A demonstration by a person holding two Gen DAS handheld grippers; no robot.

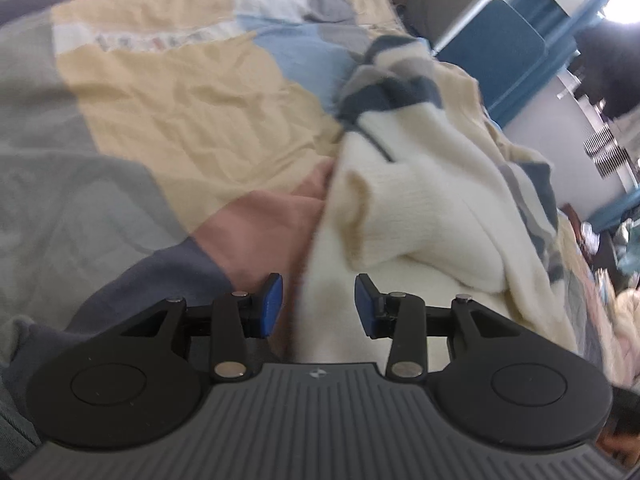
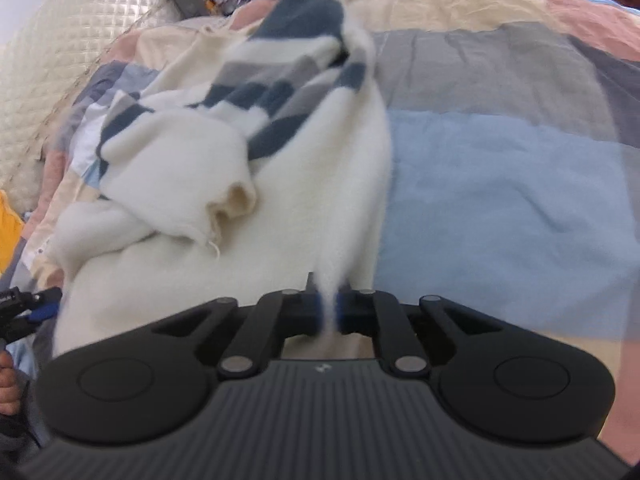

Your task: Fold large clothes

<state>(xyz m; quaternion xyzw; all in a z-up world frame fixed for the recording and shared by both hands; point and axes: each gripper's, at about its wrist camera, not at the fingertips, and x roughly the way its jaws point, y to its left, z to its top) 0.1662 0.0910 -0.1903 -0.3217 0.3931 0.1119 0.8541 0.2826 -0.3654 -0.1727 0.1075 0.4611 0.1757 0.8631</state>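
Left view: the left gripper point(image 1: 319, 306) stands half open over the sweater point(image 1: 420, 208), crumpled on the quilt point(image 1: 160, 120), gripping nothing. Right view: the right gripper point(image 2: 329, 312) pinches the sweater's hem point(image 2: 332, 280). This looks like spreading before folding; next, the left should clamp the hem too.

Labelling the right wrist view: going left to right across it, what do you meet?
Cream quilted padded panel → white knitted sweater with navy and grey stripes, pinched by the right gripper → pale blue patch of the patchwork bedspread.

No text can be read here — the band of letters on the bedspread point(image 1: 160, 42) is too blurred to make out.
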